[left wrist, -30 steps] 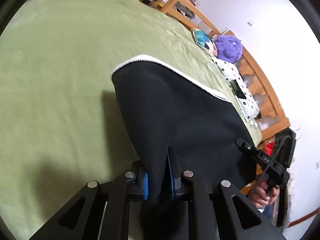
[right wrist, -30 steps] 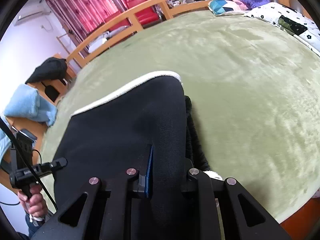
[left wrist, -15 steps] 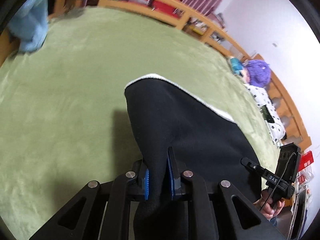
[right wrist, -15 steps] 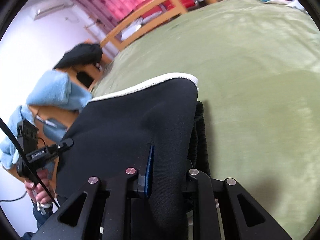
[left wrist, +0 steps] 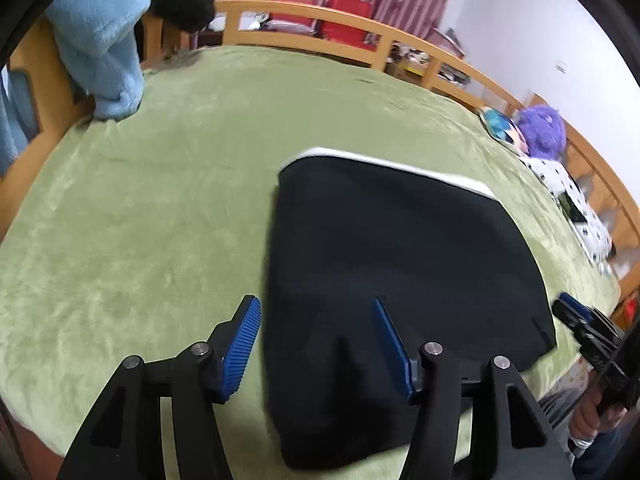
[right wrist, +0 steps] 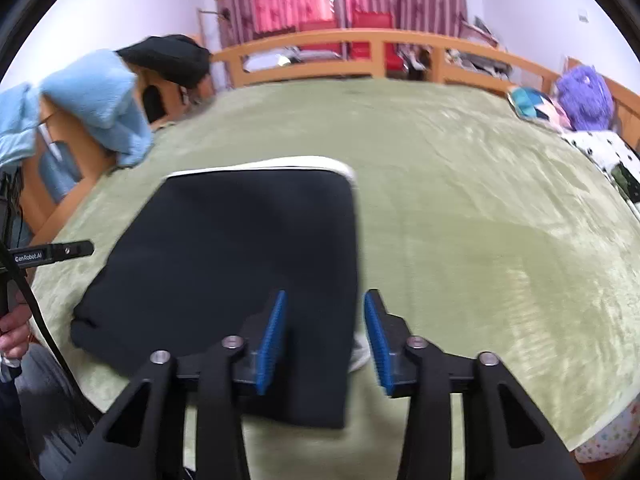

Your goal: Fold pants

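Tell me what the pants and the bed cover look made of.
Pants: black, matte, soft knit or fleece by the look, with a white fuzzy lining showing along the far edge. Bed cover: green plush, short pile with a slight sheen and brushed streaks.

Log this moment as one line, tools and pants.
left tool: opening, released | right tool: opening, released | folded black fabric pants: flat on green plush blanket | fold laid
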Tool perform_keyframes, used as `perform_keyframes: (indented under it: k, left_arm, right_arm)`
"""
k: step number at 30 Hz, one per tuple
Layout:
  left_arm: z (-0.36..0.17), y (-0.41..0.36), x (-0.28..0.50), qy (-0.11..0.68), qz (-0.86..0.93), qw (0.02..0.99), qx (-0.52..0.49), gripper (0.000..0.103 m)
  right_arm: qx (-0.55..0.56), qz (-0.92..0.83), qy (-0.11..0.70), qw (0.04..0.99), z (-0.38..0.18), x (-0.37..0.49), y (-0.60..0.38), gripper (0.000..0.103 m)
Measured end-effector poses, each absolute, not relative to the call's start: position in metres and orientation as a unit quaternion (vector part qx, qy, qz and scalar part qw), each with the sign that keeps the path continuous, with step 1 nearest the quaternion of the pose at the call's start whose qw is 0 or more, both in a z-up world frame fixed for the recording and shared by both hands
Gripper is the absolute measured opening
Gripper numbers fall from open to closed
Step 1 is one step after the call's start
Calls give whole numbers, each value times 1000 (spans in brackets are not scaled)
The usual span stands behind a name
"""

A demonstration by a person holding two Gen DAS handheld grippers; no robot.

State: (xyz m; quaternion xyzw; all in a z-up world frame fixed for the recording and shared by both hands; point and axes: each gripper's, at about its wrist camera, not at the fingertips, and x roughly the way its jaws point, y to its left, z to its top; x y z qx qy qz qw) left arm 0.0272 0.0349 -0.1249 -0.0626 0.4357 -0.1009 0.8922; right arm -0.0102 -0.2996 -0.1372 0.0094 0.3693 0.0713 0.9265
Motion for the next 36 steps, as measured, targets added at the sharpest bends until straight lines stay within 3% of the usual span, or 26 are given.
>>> perform_keyframes:
  k: [3,6,8,11,16,22,23,27,33,36]
  left_arm:
    - [-156,32,9,464,-92,879,-62,57]
    - [-187,33,-1,476,-86,872,-75,70]
    - [-193,43,0,491,-100,858,-115,70]
    - [-173,52,2,484,-104,861,-118,67]
    - [-129,57,20,440,-103,888,-85,67]
    - [-109,34,94,425,-98,897,-74,67]
    - [-110,27,110,429,-102,894,-83,67]
    - [-121,10,147,430,-116,891,-90,67]
    - [-169,-10,198,459,-52,886,-38,68]
    - [-183,-1,215,488,-42,868,-83,74]
  right_arm:
    - [-19,57,393,917,-169,-15,-287,34]
    - [-35,48,409,910,-194,-15,-284,34]
    - [-36,47,407,911,-195,-24,-291,34]
    - [-32,68,406,911,-179,-29,-298,34]
    - [-4,56,351,935,-129,-15,-333,44]
    - [31,54,329,942,-101,70,-336,47]
    - [33,59,335,940,-103,88,-330,46]
    - [24,87,356,930,-129,134,-306,29]
    - [-3,57,386,921,-176,165,-302,24]
    - [-5,32,398,917,-184,180,-309,24]
